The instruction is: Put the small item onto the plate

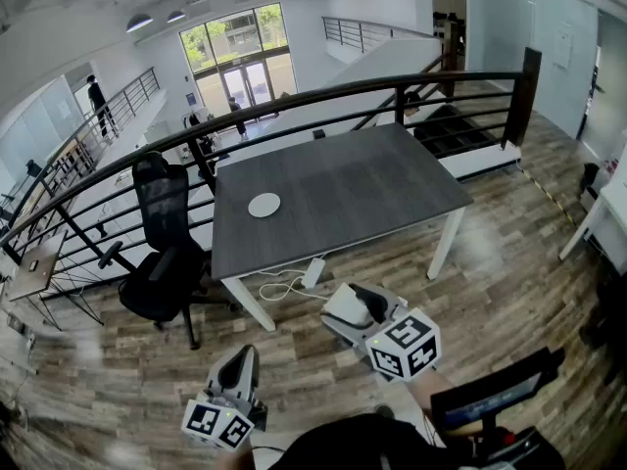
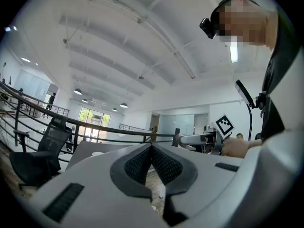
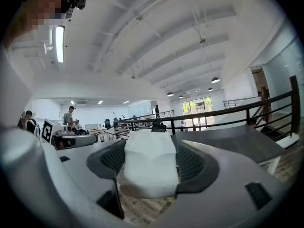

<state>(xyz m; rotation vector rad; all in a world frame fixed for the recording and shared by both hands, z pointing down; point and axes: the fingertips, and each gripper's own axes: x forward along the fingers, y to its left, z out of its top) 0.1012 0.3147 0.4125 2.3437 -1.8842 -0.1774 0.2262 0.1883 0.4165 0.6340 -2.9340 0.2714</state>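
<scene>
Small white item (image 3: pixel 148 167): held in the right gripper (image 3: pixel 149 148). The fingers stand wide apart and their pads press on both sides of it. It looks soft, and part of it overhangs below the pads. The left gripper (image 2: pixel 152 148) has its fingers closed together with nothing between them.

Position: both grippers are held roughly level above the wooden floor (image 1: pixel 470 262), well apart from the table (image 1: pixel 372 184). A white cable (image 1: pixel 284 287) lies on the floor just under the table's near edge. An office chair (image 1: pixel 162 253) stands at the table's left end. The plate (image 1: pixel 264 205) sits on the table near that end and is empty.

Risks, as judged:
- A soft piece under a wide grip may work loose on the way across, so the small white item could drop to the floor.
- The cable lies in the approach path and could trip the person.
- The chair crowds the side nearest the plate, and a knock there could spoil the aim.
- Letting go too high or off-centre could land the item beside the plate.
- Coming in too low could nudge the plate.
</scene>
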